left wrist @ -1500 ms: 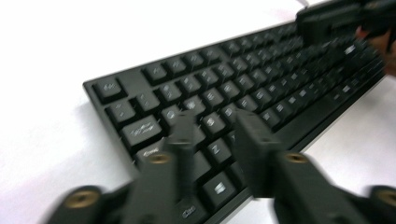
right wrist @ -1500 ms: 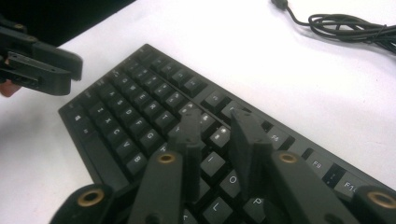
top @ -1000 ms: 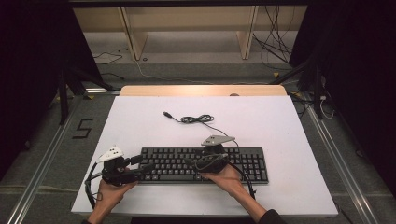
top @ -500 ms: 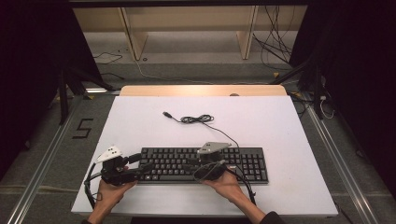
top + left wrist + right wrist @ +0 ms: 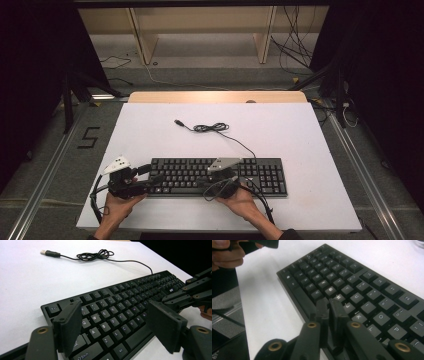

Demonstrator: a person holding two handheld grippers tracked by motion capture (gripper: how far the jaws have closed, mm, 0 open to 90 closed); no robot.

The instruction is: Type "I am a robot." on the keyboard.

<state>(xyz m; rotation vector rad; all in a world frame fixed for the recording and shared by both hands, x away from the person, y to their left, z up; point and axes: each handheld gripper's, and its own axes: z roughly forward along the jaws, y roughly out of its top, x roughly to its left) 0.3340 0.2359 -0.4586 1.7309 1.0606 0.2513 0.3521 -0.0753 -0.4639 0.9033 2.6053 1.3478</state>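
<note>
A black keyboard (image 5: 215,175) lies near the front of the white table (image 5: 300,135), with its cable (image 5: 210,128) coiled behind it and ending in a USB plug (image 5: 178,122). My left gripper (image 5: 152,179) is at the keyboard's left end. Its jaws stand open over the left-hand keys (image 5: 107,315) without touching them, as the left gripper (image 5: 117,322) view shows. My right gripper (image 5: 204,183) hovers low over the front middle of the keyboard (image 5: 362,290). In its own view the right gripper (image 5: 329,305) has just closed its jaws, and they are shut together with nothing between them.
The cable (image 5: 95,255) and its plug (image 5: 50,253) lie on bare table behind the keyboard. A wooden strip (image 5: 215,96) runs along the table's far edge, with shelving and loose floor cables beyond. The left hand (image 5: 227,252) appears at the top left of the right gripper view.
The right gripper's jaws have closed from wide open to shut, and that hand has edged slightly toward the table's front. The left gripper has stayed where it was.
</note>
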